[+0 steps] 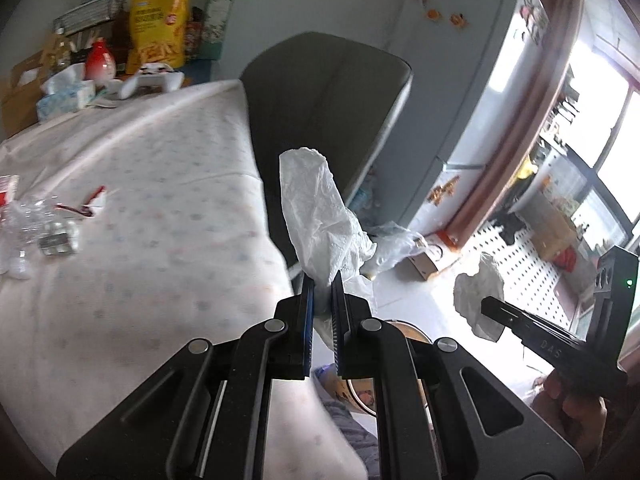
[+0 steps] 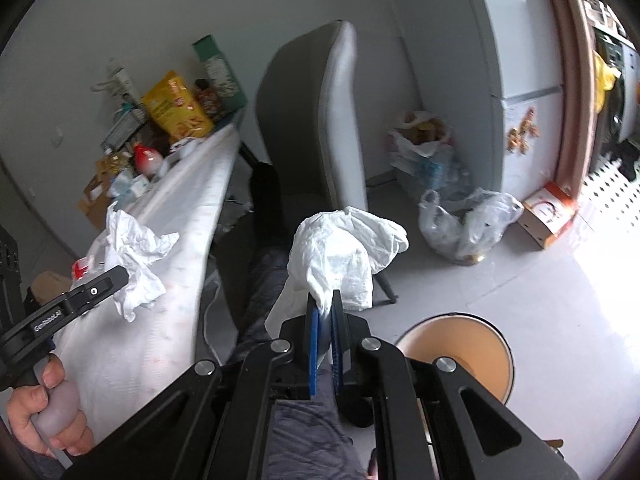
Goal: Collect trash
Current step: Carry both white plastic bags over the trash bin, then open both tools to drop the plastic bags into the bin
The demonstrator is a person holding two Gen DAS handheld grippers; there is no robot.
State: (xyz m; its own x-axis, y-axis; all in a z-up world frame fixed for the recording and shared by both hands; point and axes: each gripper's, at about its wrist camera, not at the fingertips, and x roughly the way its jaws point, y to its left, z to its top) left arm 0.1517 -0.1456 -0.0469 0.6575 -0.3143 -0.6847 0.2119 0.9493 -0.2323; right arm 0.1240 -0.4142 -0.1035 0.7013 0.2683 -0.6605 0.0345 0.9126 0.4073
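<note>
left gripper (image 1: 323, 280) is pinched shut on a crumpled white tissue (image 1: 320, 216), held past the table (image 1: 140, 184) edge, in front of the chair (image 1: 320, 92). right gripper (image 2: 325, 300) is clamped on another wad (image 2: 344, 248), beside the bin (image 2: 460, 344). right gripper's side reads "das"; left one's reads "genrobot.ai".

Right hand-held gripper (image 2: 326, 304) pinching white tissue (image 2: 344, 248), left hand-held gripper (image 2: 120, 276) clamping crumpled tissue (image 2: 134, 256), grey chair (image 2: 316, 120)
</note>
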